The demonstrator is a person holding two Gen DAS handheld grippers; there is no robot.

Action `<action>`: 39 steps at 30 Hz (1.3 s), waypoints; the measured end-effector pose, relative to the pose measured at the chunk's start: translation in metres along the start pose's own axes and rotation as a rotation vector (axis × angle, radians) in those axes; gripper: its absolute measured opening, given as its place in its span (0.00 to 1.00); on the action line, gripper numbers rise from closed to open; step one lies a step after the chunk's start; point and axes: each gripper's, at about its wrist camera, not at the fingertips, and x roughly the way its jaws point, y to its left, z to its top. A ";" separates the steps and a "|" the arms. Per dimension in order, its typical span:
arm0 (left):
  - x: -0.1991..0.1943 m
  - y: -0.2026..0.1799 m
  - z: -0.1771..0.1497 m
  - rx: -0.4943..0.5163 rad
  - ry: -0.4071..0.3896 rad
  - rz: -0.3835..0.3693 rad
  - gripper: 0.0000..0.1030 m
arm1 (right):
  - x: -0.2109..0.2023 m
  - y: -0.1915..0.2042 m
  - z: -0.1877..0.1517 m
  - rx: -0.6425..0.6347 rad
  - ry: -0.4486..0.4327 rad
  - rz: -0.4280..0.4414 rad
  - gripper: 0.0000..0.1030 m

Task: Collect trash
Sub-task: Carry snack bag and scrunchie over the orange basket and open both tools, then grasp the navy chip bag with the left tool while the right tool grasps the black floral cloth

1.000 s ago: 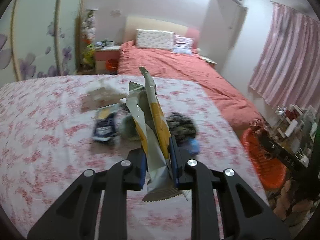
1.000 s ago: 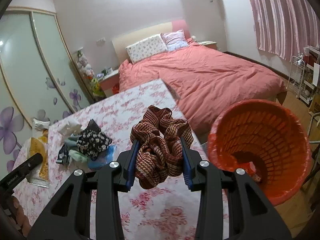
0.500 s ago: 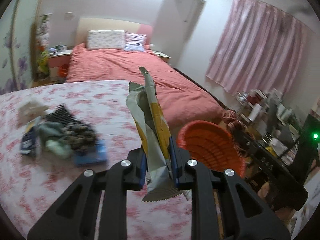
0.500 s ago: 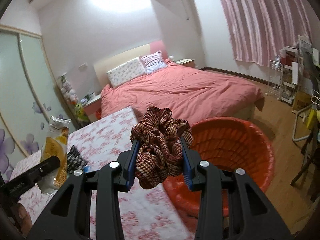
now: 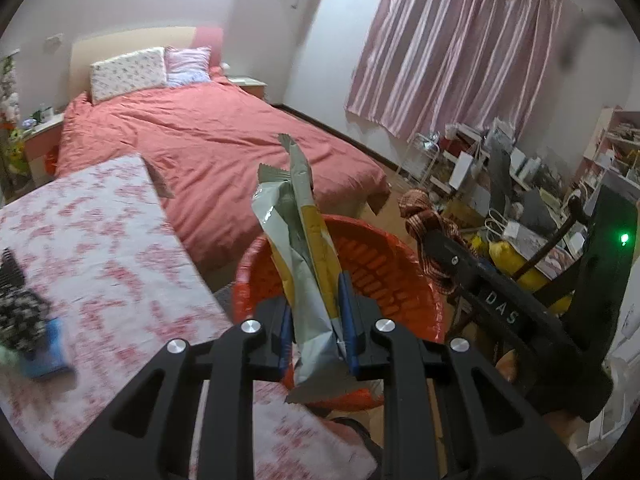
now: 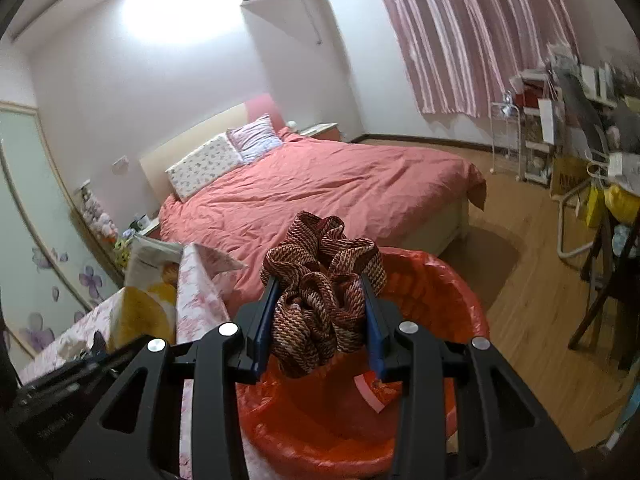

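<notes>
My left gripper (image 5: pixel 314 316) is shut on a crumpled silver and yellow snack wrapper (image 5: pixel 298 240), held upright over the near rim of the orange trash basket (image 5: pixel 372 264). My right gripper (image 6: pixel 320 316) is shut on a bundle of red-brown woven cord (image 6: pixel 320 280) and holds it above the basket (image 6: pixel 432 292), which is lined with an orange bag. The right gripper with the cord (image 5: pixel 424 216) shows at the right of the left wrist view. The wrapper (image 6: pixel 148 280) shows at the left of the right wrist view.
A table with a pink floral cloth (image 5: pixel 100 248) stands left of the basket, with a pile of cloth and packets (image 5: pixel 24 320) at its left edge. A red bed (image 6: pixel 340 188) lies behind. Cluttered shelves and a chair (image 6: pixel 600 208) stand at the right.
Both grippers have swung right, away from the table, with their loads. The basket now lies right under them; the pile on the table has slid to the left edge.
</notes>
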 end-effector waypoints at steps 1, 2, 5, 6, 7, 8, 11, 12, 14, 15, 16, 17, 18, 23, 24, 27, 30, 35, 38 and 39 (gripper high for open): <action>0.010 -0.002 0.001 0.003 0.016 -0.003 0.24 | 0.004 -0.005 0.002 0.015 0.005 0.001 0.41; 0.018 -0.003 0.001 0.003 0.028 0.001 0.25 | 0.006 -0.008 0.002 0.023 0.009 0.001 0.43; 0.034 0.001 0.000 -0.006 0.057 0.017 0.36 | 0.013 -0.017 0.003 0.050 0.026 0.001 0.51; 0.038 0.005 -0.001 -0.013 0.067 0.030 0.39 | 0.016 -0.019 0.002 0.055 0.033 0.001 0.52; 0.040 0.008 -0.003 -0.019 0.071 0.040 0.45 | 0.016 -0.020 0.001 0.055 0.037 0.005 0.53; 0.040 0.012 -0.004 -0.022 0.074 0.045 0.47 | 0.012 -0.019 -0.002 0.052 0.039 0.006 0.55; 0.040 0.022 -0.008 -0.032 0.086 0.068 0.51 | 0.009 -0.015 -0.005 0.041 0.044 0.000 0.59; 0.038 0.026 -0.009 -0.032 0.087 0.077 0.51 | 0.008 -0.011 -0.008 0.036 0.048 0.001 0.59; 0.031 0.031 -0.012 -0.027 0.083 0.100 0.54 | 0.007 -0.010 -0.006 0.023 0.049 0.001 0.61; 0.025 0.036 -0.015 -0.018 0.076 0.125 0.55 | 0.004 -0.004 -0.008 0.004 0.044 -0.004 0.63; 0.021 0.039 -0.015 -0.011 0.071 0.143 0.58 | 0.002 0.000 -0.007 -0.010 0.039 -0.006 0.64; 0.013 0.045 -0.019 -0.002 0.060 0.176 0.60 | 0.001 0.001 -0.006 -0.023 0.036 -0.008 0.65; 0.008 0.048 -0.021 0.003 0.053 0.197 0.61 | -0.001 0.006 -0.007 -0.041 0.032 -0.011 0.66; -0.037 0.085 -0.041 -0.003 0.011 0.330 0.68 | -0.007 0.030 -0.015 -0.115 0.034 0.003 0.68; -0.045 0.091 -0.044 -0.007 0.006 0.353 0.68 | -0.008 0.039 -0.018 -0.130 0.042 0.015 0.69; -0.074 0.122 -0.058 -0.029 -0.010 0.446 0.71 | -0.007 0.052 -0.024 -0.153 0.064 0.036 0.69; -0.106 0.162 -0.072 -0.086 -0.019 0.541 0.73 | -0.006 0.068 -0.031 -0.180 0.092 0.061 0.69; -0.145 0.240 -0.090 -0.249 -0.019 0.666 0.74 | -0.003 0.096 -0.048 -0.228 0.137 0.096 0.69; -0.159 0.279 -0.098 -0.340 -0.019 0.695 0.74 | -0.003 0.111 -0.057 -0.251 0.157 0.107 0.69; -0.162 0.287 -0.099 -0.363 -0.021 0.695 0.74 | -0.001 0.116 -0.061 -0.261 0.170 0.114 0.69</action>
